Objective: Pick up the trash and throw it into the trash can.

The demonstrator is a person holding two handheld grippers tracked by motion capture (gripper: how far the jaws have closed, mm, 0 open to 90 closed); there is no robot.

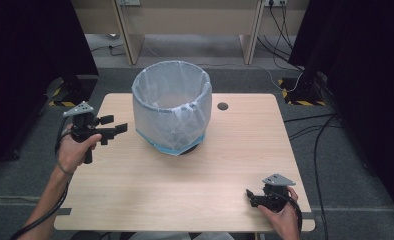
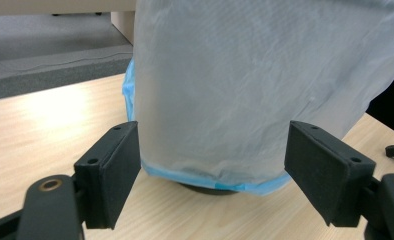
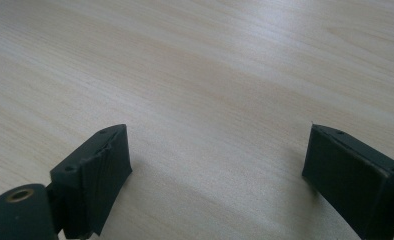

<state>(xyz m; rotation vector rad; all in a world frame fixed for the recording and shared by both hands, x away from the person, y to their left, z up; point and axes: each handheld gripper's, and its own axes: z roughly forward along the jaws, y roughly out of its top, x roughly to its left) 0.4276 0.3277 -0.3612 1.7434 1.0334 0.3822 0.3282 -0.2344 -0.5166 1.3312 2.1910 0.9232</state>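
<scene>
High view: I hold the left claw (image 1: 116, 124) wide open and empty beside the bag-lined bin (image 1: 171, 106) mid-tabletop (image 1: 185, 185); approach step; next I must close in on its liner; right claw (image 1: 250, 196) open, empty, resting.

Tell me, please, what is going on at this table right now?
A person is working at a wooden table with a gripper in each hand. The left gripper is held with open jaws pointing at the side of a bin lined with a translucent bag, whose blue edge hangs near the base; it is not touching the bag yet. The right gripper, also open, rests low over bare wood at the near right corner.
</scene>
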